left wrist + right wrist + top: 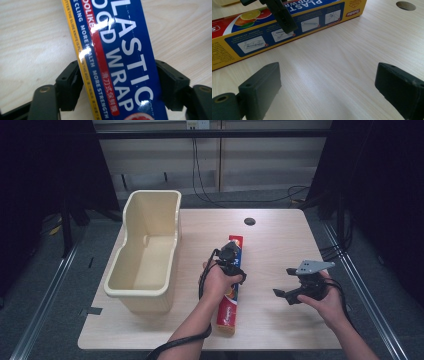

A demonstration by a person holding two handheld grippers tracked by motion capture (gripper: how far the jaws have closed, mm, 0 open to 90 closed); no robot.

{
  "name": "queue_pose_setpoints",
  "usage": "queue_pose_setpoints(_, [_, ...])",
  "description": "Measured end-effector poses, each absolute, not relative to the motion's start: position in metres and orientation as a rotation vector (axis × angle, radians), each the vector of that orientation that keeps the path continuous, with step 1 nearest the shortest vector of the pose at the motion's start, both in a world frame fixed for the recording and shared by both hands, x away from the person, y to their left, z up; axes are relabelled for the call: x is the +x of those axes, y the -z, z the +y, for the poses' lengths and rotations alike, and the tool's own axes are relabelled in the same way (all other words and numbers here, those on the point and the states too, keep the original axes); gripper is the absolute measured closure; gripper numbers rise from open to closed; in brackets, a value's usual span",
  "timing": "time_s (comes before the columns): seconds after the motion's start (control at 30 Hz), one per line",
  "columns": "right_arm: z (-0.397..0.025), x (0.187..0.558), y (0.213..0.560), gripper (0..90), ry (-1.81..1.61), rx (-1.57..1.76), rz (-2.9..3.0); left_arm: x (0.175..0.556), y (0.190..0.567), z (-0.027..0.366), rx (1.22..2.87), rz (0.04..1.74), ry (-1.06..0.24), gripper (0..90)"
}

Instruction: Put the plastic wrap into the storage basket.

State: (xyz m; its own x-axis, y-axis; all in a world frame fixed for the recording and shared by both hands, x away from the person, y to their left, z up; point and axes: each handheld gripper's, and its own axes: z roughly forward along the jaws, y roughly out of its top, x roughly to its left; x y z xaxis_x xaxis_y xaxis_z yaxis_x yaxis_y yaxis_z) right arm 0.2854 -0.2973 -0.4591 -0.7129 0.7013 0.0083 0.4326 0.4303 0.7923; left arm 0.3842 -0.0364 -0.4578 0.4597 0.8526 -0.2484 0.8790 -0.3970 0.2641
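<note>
Long blue-red-yellow plastic-wrap carton [231, 290]: flat on pale wood worktop [280, 315], middle hidden under left claw [117, 82], clamped across it. Right claw [283, 285]: jaws apart, nothing between them. Cream plastic bin [145, 250] nearby.

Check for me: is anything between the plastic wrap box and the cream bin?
Nothing visible. The plastic food wrap box lies right of the cream plastic bin, bare table between; the left gripper straddles the box.

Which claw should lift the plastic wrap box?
Left, probably. The left claw already has a jaw on each side of the plastic wrap box. The right claw is open over bare table, apart from it.
</note>
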Motion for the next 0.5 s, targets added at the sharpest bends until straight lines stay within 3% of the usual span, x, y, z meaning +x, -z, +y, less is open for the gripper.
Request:
queue_pose_setpoints(0.2, [-0.297, 0.286, 0.46, 6.1, -1.174, 0.973, 2.369, 0.385, 0.45, -0.028, 2.416, 1.525, 0.098, 39.9])
queue_pose_setpoints(0.5, [-0.297, 0.286, 0.46, 5.7, -1.177, 0.979, 2.36, 0.388, 0.441, -0.019, 2.472, 1.491, 0.167, 40.8])
